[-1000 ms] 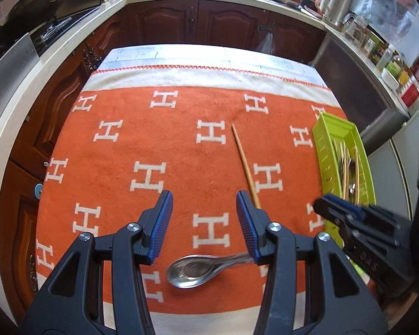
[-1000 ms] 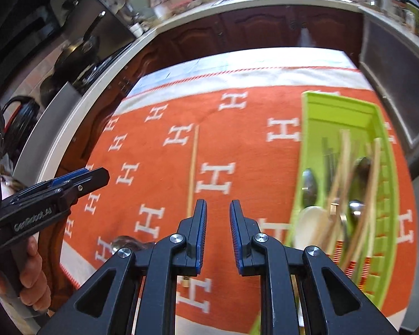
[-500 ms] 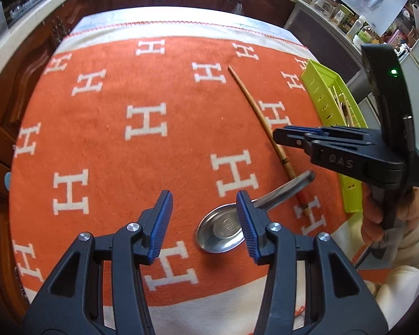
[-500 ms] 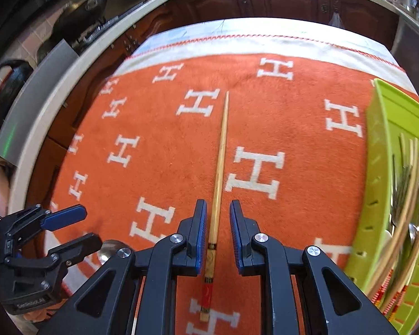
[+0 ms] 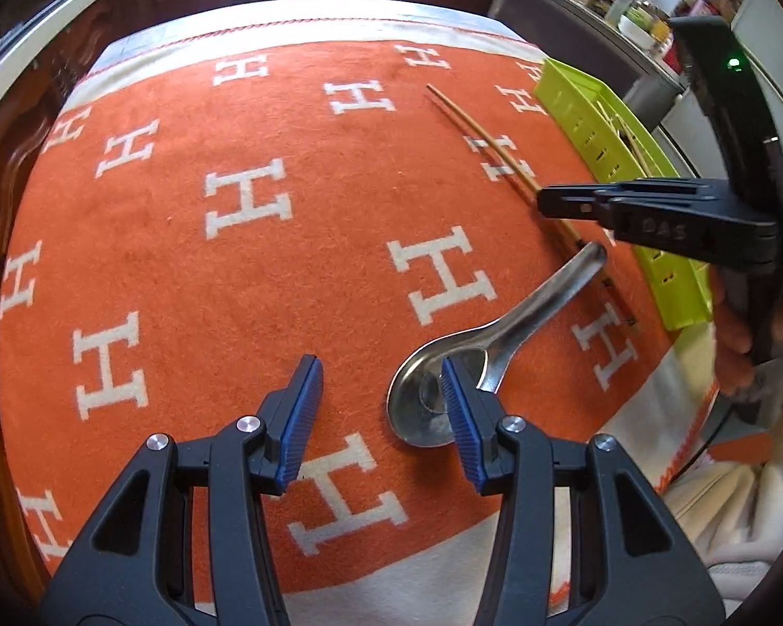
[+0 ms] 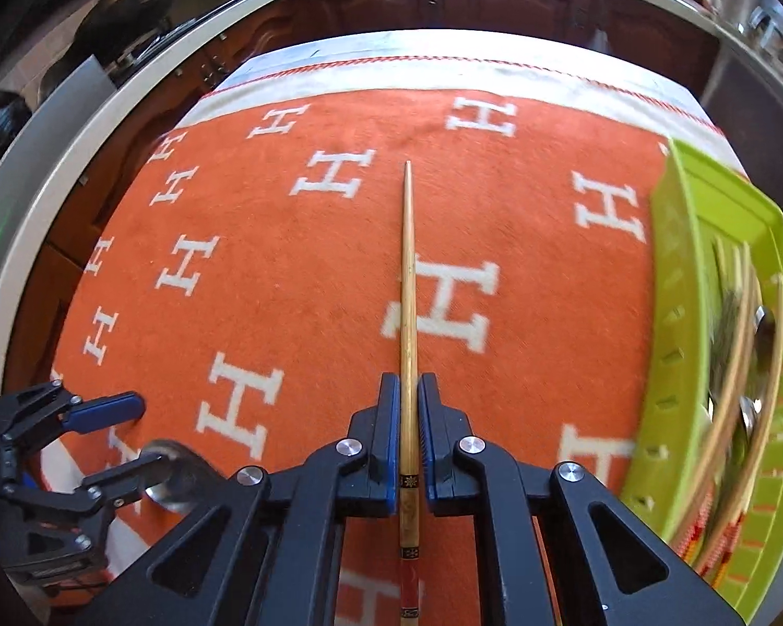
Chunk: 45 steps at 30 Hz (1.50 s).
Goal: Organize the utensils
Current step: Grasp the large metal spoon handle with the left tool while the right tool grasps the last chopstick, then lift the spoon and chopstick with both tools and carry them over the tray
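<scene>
Right wrist view: right tool (image 6: 408,391) has its two blue-lined jaws closed on the chopstick (image 6: 407,281), pads pressing its thick decorated end; the thin tip points away across the orange blanket (image 6: 287,313) that covers the worktop. Judgement: chopstick is light, stiff and smooth, so it could pivot or slide between the pads; a hold near the thick end leaves a long free length that will swing, so a grip nearer the middle would be steadier. Left wrist view: left tool (image 5: 378,396) stands open and empty, jaws apart, with its right jaw over the bowl of the metal spoon (image 5: 490,334); whether that jaw touches the spoon I cannot tell. Judgement: spoon is rigid, heavier than the chopstick, polished and likely slippery; the handle looks the better place to take hold, since the rounded bowl offers the pads little flat surface. Green tray (image 6: 673,323) sits at the blanket's right edge, already holding utensils, blurred and partly cut off by the frame, so its contents cannot be counted. Chopstick's butt end is hidden under the right tool's body.
</scene>
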Motion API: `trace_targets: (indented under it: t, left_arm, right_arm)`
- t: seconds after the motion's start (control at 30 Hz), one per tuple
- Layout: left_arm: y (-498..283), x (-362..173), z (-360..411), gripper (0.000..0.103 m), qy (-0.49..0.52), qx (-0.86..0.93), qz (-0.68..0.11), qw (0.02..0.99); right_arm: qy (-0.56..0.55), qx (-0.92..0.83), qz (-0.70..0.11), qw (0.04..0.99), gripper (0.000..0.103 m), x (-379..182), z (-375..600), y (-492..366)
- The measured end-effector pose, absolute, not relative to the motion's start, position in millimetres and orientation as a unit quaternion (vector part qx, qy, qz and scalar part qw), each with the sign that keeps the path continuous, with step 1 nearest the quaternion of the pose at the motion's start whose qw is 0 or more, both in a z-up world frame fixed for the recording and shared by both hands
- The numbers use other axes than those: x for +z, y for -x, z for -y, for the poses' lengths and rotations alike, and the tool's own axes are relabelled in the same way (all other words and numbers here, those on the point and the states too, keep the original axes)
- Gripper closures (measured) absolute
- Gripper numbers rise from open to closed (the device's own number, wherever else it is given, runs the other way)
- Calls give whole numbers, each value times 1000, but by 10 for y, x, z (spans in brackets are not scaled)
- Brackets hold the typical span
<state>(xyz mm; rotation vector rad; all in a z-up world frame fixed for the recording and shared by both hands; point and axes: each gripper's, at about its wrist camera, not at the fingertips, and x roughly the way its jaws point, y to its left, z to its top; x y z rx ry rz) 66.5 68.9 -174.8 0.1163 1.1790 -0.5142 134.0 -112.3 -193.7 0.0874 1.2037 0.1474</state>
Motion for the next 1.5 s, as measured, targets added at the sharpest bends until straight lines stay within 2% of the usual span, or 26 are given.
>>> trace_targets:
  t: [0.27,0.3,0.33,0.37,0.5,0.6,0.67,0.87,1.27,1.5]
  left_arm:
    - [-461,-1783,-492,61,-146,-265,-500,811]
    - [-434,-1786,-474,63,-151,-274,-497,810]
    - [-377,-1775,-440,73,-159,-285,-488,810]
    - [-341,-1775,-413,76,-166,-296,-481,809]
    - [-281,-1778,-368,77,-180,-305,-467,810]
    - [-258,-1761,-381,84,-169,-302,-467,814]
    - [-223,-1740,-407,92,-160,-296,-466,819]
    - [-196,-1688,-487,101,-108,-278,-477,827]
    - [-288,-1481,-317,103,-78,-239,-484,838]
    - [-444,-1024,-87,103,-55,-229,-450,861]
  right_arm:
    - [-56,52,-550,832,96,-1662,1333,-920]
    - [-55,49,-548,833,96,-1626,1350,-871]
    - [-53,46,-546,835,96,-1595,1360,-831]
    - [-51,44,-544,836,96,-1566,1375,-795]
    - [-50,33,-537,841,96,-1458,1439,-668]
    - [-53,30,-534,843,96,-1402,1478,-601]
    - [-54,29,-531,845,96,-1362,1498,-562]
    - [-78,23,-525,848,96,-1254,1653,-456]
    - [-132,9,-499,856,96,-1005,2088,-220]
    - [-174,-28,-480,859,96,-965,2564,-87]
